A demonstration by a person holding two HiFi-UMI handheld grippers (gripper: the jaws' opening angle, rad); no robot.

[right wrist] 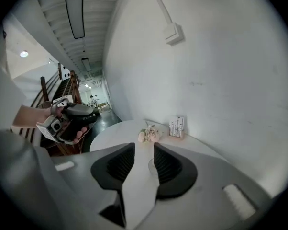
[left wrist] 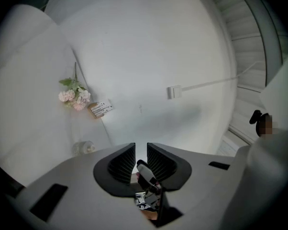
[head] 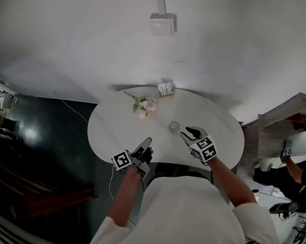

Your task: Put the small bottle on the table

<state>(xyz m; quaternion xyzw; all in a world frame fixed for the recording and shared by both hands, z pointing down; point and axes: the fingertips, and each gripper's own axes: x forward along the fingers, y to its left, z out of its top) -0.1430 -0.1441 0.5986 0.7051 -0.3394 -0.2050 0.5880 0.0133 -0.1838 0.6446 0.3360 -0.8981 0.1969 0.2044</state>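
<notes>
The small bottle (head: 174,126) stands alone at the centre of the round white worktop (head: 112,131), below a flower sprig (head: 145,105) and a card stand (head: 165,88); its placement looks complete. The right claw (head: 188,133) hovers just right of it and the left claw (head: 146,145) at lower left. Each shows only a slim gap and pinches nothing, apparently held clear so the bottle is not toppled.

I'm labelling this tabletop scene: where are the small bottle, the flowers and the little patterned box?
small bottle (head: 173,126): head view, middle of its clear body.
flowers (head: 146,105): head view, on the pale pink blossoms.
patterned box (head: 165,88): head view, on its front face.
</notes>
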